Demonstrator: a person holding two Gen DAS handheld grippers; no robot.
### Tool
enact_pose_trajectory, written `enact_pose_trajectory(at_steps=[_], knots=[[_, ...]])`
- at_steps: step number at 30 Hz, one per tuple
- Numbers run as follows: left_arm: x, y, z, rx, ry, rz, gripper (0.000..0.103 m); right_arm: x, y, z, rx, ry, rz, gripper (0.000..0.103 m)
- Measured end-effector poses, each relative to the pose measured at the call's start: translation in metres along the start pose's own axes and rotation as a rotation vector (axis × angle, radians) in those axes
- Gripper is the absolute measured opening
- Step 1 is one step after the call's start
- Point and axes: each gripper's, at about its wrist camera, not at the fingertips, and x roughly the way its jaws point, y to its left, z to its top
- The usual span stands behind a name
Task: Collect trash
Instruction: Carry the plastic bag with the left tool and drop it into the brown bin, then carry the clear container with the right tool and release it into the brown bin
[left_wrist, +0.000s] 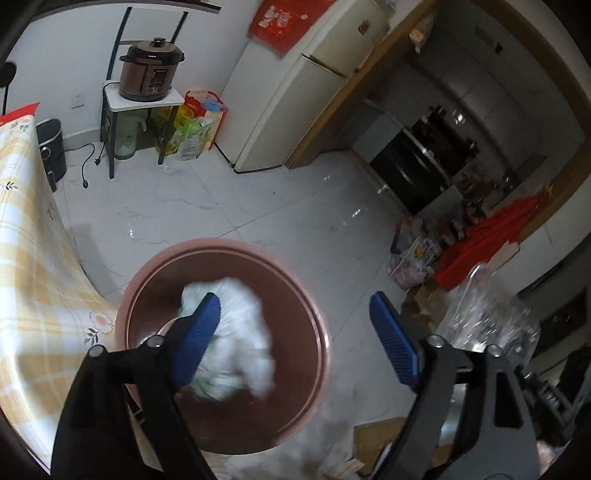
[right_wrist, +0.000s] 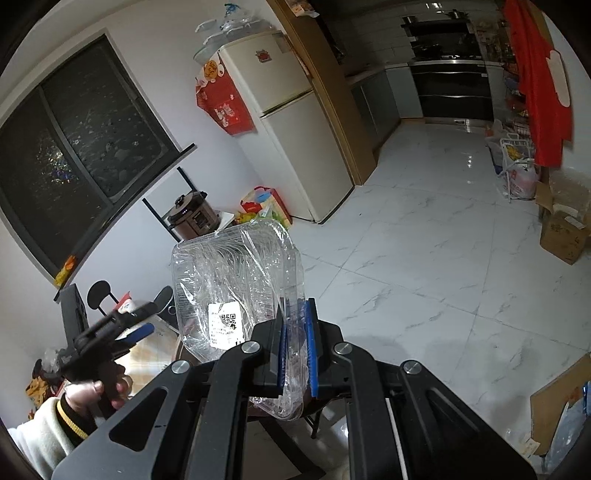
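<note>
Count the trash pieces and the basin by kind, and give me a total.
White crumpled wad, in the basin below the open left hand-held gripper: 1
Clear tray, clamped in the right hand-held gripper: 1
Pink basin: 1
Total: 3

A crumpled white bag lies blurred inside the pink basin; a clear plastic tray stands upright at its three o'clock.
</note>
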Motion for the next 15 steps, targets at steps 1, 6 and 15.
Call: enact_pose_trajectory(at_steps=[1, 6, 15], knots=[[-0.006, 0.001, 0.002, -0.01, -0.013, 0.001, 0.084, -0.001, -0.002, -0.002, -0.001, -0.001, 0.002, 0.01], [-0.061, 0.006, 0.007, -0.02, -0.109, 0.063, 0.088, 0.012, 0.012, 0.0, -0.033, 0.014, 0.028, 0.01], [-0.193, 0.039, -0.028, -0.042, -0.339, 0.435, 0.097, 0.079, 0.065, -0.001, -0.161, 0.153, 0.057, 0.01]])
